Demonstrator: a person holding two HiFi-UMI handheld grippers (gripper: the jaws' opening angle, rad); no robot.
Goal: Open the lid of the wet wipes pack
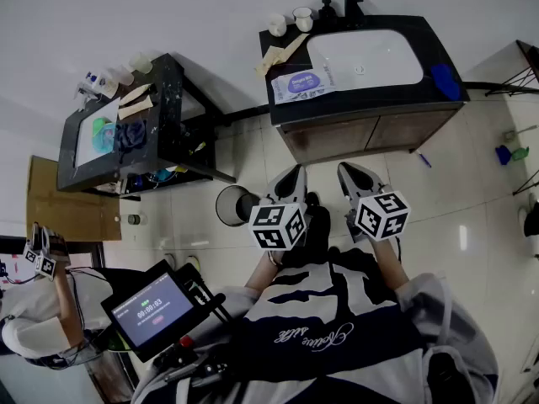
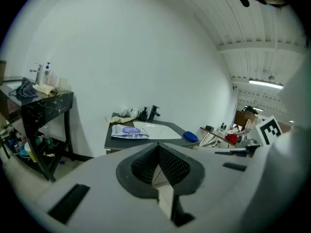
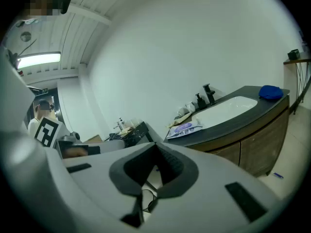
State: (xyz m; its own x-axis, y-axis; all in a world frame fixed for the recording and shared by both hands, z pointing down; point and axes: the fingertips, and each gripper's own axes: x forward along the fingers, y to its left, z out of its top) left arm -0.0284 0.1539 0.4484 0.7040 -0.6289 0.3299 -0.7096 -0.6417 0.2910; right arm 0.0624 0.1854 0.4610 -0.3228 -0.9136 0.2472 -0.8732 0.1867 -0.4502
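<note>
Tiled floor is stretching btwn the person and a dark counter (image 1: 370, 101). Wipes pack (image 1: 301, 83) is lying flat on it, left of the basin (image 1: 364, 57), near two cups (image 1: 290, 21). Left gripper (image 1: 296, 173) & right gripper (image 1: 346, 171) are hovering well short, both claws pressed together, pinching nothing.

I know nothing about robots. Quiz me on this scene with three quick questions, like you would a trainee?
1. True or false: in the head view, the wipes pack lies on the counter, left of the basin.
2. The left claw is: A) shut on the pack, B) shut and empty, C) wide open.
3. What colour is the object at the counter's right end?

Key: 1 true; 2 B; 3 blue.
</note>
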